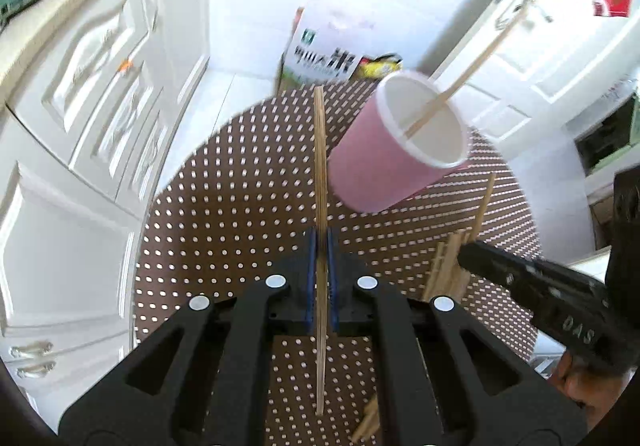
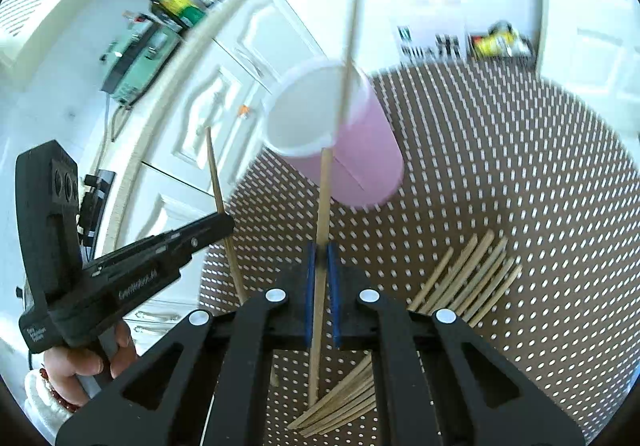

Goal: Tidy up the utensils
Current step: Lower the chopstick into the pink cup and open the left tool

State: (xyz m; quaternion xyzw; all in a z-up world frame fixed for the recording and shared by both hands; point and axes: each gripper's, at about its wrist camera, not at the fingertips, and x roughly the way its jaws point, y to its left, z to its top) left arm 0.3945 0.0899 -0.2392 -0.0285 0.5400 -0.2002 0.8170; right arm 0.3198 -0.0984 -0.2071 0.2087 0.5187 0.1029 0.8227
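Observation:
My left gripper [image 1: 320, 246] is shut on a wooden chopstick [image 1: 319, 150] that stands upright between its blue pads. A pink paper cup [image 1: 384, 166] stands on the round brown perforated table [image 1: 240, 206] just right of that chopstick, with one chopstick [image 1: 464, 78] leaning in it. In the right wrist view, my right gripper [image 2: 320, 258] is shut on another chopstick [image 2: 323, 198] whose tip is near the cup [image 2: 360, 162]. Loose chopsticks [image 2: 468, 278] lie on the table to the right. Each gripper shows in the other's view, the right gripper [image 1: 466, 254] and the left gripper [image 2: 230, 224].
White cabinet doors [image 1: 100, 86] and a countertop with green boxes [image 2: 136, 66] run along the left. A printed carton [image 1: 320, 50] and a yellow packet [image 2: 500, 42] sit on the floor beyond the table. A white door [image 1: 560, 46] is at the right. More chopsticks [image 2: 344, 402] lie under the right gripper.

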